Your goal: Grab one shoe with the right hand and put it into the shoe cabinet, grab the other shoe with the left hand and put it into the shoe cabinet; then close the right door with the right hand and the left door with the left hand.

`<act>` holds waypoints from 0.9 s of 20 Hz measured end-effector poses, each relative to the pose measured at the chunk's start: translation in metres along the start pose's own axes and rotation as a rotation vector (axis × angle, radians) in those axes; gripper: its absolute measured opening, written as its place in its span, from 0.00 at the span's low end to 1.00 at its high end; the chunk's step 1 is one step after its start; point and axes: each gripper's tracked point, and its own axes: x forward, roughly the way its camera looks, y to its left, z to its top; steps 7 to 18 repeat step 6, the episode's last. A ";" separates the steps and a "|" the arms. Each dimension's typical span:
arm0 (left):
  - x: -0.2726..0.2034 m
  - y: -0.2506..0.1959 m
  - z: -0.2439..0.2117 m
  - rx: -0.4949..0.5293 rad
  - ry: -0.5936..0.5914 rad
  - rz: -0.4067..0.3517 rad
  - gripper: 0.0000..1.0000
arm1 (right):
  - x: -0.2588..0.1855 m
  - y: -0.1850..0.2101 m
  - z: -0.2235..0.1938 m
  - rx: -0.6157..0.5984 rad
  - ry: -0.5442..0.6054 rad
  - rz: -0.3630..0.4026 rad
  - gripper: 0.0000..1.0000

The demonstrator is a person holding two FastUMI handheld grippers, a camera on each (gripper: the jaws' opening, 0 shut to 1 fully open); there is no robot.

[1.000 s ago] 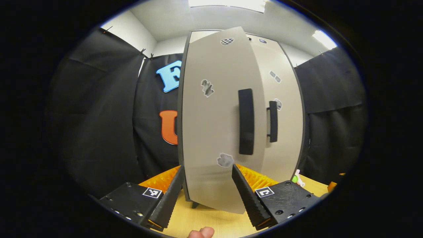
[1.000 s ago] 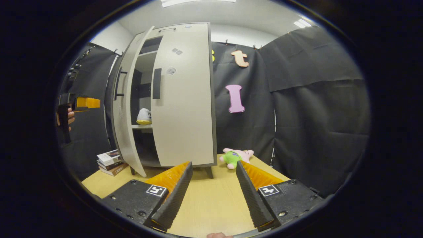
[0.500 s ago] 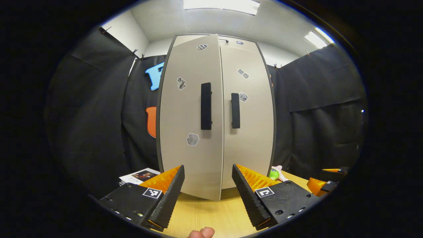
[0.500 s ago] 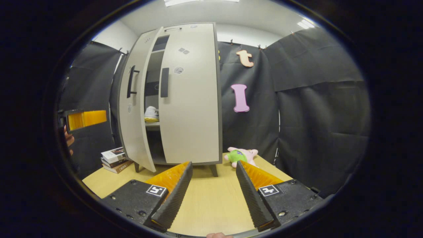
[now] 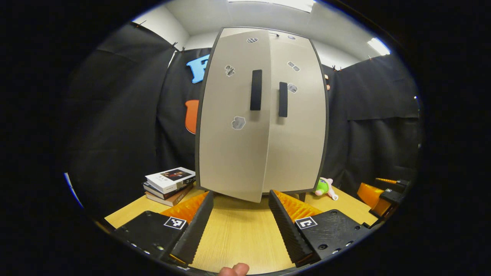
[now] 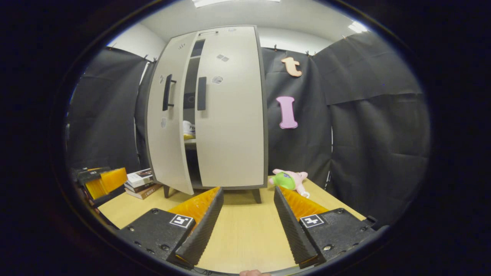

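The beige shoe cabinet (image 5: 264,145) stands on the wooden table (image 5: 238,234). Its right door (image 6: 232,115) is shut. Its left door (image 6: 168,126) stands slightly ajar, its lower corner (image 5: 245,191) sticking out towards me. Through the gap, a white shoe with a yellow sole (image 6: 188,130) sits on a shelf. My left gripper (image 5: 239,226) is open and holds nothing, low over the table a short way in front of the doors. My right gripper (image 6: 245,226) is also open with nothing in it, farther right; it shows too in the left gripper view (image 5: 379,193).
A stack of books (image 5: 168,184) lies left of the cabinet. A pink and green plush toy (image 6: 289,180) lies to the cabinet's right. Black handles (image 5: 256,90) sit on both doors. The left gripper (image 6: 101,180) shows at the left edge of the right gripper view.
The left door has swung from wide open to nearly shut. My left gripper has drawn back from it and dropped lower. The right gripper has barely moved.
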 end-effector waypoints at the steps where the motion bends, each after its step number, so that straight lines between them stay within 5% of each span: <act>1: 0.002 0.001 -0.004 -0.001 0.007 0.004 0.87 | 0.000 0.001 0.001 -0.005 -0.004 0.003 0.87; 18: 0.003 -0.001 0.007 -0.006 -0.010 0.007 0.89 | 0.003 0.006 0.003 -0.012 -0.023 0.021 0.87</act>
